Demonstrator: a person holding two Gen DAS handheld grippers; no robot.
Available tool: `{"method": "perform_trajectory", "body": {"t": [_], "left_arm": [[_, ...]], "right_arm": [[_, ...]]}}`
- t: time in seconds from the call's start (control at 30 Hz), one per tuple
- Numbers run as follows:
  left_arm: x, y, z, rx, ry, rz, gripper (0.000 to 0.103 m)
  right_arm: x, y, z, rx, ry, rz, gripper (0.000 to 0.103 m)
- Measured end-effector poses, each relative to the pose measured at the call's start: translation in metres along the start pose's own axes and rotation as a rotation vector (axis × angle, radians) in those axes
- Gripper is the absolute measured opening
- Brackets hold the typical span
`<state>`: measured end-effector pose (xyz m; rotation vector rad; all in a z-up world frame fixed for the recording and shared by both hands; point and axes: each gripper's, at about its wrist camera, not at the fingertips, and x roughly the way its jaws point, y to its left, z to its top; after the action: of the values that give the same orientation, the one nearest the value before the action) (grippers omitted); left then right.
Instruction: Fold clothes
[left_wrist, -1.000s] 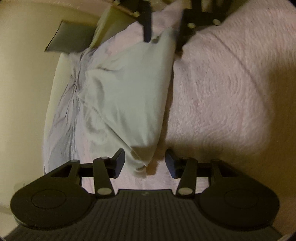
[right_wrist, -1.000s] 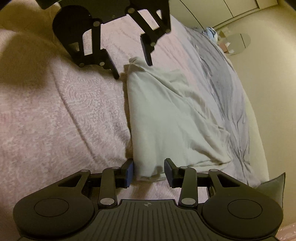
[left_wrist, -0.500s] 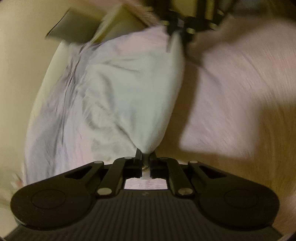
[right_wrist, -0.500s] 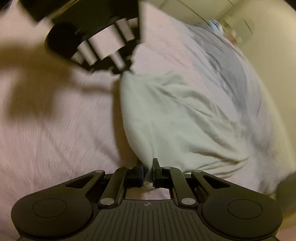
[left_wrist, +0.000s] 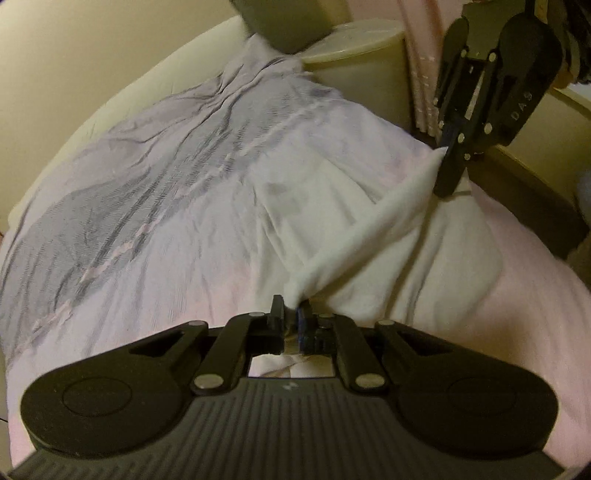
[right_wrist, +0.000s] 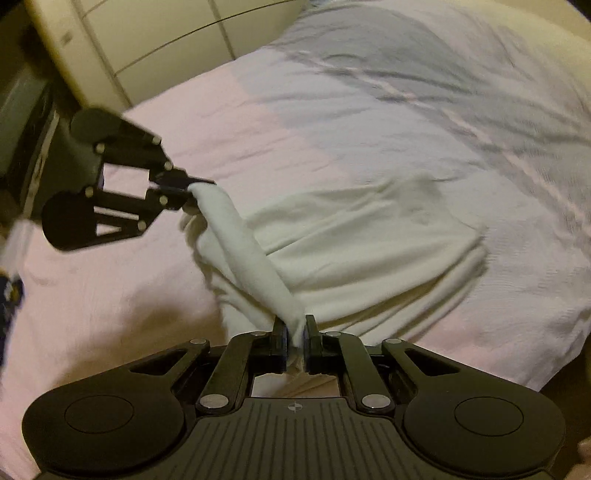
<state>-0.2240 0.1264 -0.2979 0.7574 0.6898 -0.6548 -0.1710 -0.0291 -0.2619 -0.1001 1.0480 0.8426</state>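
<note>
A bed (right_wrist: 110, 332) fills both views, covered by a pink textured blanket (left_wrist: 535, 314), with a crumpled grey-and-lilac striped sheet (left_wrist: 147, 221) spread over its far side. On the blanket, overlapping the sheet's edge, lies the white garment (right_wrist: 369, 251), pale and soft, already doubled so that layered edges show along its near side. One edge of it is lifted off the rest and pulled into a taut band that runs between the two grippers. The left gripper (left_wrist: 292, 320) is clenched on one end of that band, cloth pinched between its fingers. The right gripper (right_wrist: 295, 332) is likewise clamped on the other end. Beyond the bed stand pale cabinet fronts (right_wrist: 166, 44); no containers are visible.
</note>
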Motion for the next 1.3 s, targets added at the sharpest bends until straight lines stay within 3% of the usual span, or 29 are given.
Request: {"method": "perform_trajectory", "body": {"t": [0.33,0.5,0.6,0.67,0.73,0.9,1.0,1.03,1.07,1.3], "left_arm": [[0.113,0.068,0.060,-0.251,0.149,-0.092,0.006],[0.148,0.097,0.071,-0.370,0.178,-0.114,0.007],[0.166,0.109,0.070,-0.493,0.194,-0.122,0.013],[0.166,0.118,0.062,-0.614,0.195,-0.127,0.020],[0.160,0.130,0.049,-0.764,0.173,-0.152,0.024],[0.152,0.148,0.015,-1.072,0.137,-0.239,0.036],[0.161,0.149,0.005,-1.134,0.134,-0.276,0.031],[0.163,0.148,0.003,-1.145,0.126,-0.288,0.026],[0.165,0.147,0.001,-1.155,0.115,-0.297,0.001],[0.154,0.151,0.016,-1.153,0.004,-0.275,0.000]], "right_arm": [[0.020,-0.152,0.054,0.198,0.081,0.136,0.006],[0.023,-0.200,0.054,0.314,0.076,0.141,0.003],[0.026,-0.222,0.048,0.403,0.042,0.137,0.004],[0.020,-0.224,0.045,0.426,-0.013,0.146,0.007],[0.014,-0.216,0.041,0.390,-0.052,0.171,0.028],[0.024,-0.195,0.030,0.307,-0.027,0.216,0.029],[0.035,-0.190,0.023,0.326,-0.001,0.199,0.029],[0.034,-0.188,0.022,0.324,-0.003,0.192,0.013],[0.031,-0.186,0.021,0.320,-0.015,0.191,0.001],[0.007,-0.189,0.025,0.320,-0.095,0.192,0.001]]}}
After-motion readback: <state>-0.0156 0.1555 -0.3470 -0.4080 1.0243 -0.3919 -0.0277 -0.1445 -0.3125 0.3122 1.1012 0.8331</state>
